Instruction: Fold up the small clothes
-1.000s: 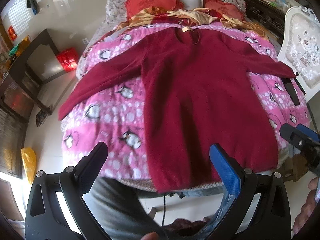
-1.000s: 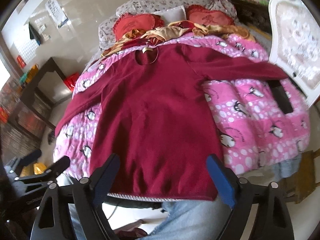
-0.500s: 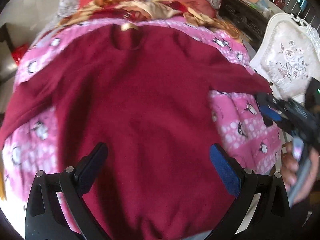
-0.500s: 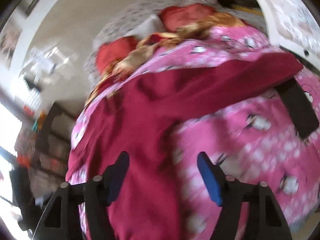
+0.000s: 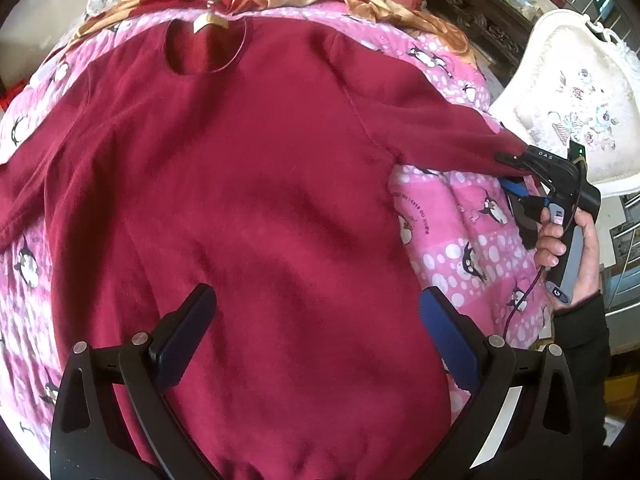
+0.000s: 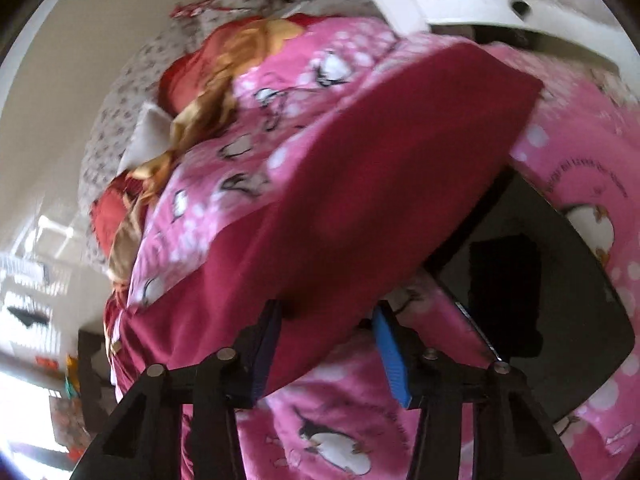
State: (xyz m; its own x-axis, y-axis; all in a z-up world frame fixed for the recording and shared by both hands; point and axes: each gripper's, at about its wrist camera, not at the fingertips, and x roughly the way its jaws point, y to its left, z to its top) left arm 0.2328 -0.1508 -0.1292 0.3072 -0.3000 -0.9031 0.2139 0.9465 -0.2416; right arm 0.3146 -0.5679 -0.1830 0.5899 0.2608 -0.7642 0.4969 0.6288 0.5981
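Now the right gripper (image 6: 326,344), jaws just narrowing around the red sweater's (image 5: 256,200) sleeve cuff beside the quilt (image 5: 472,240) edge; left gripper (image 5: 316,332) hovers wide over the hem.

You can read "DAS" in small pale letters on the black body of the right tool (image 5: 516,168), seen from the left wrist camera. Lower on its grey handle (image 5: 568,268) sits a round logo like a "G". The pink penguin quilt (image 5: 472,240) carries a curved line of dark print beside a penguin, in both views, but it is too small and blurred for you to make out.
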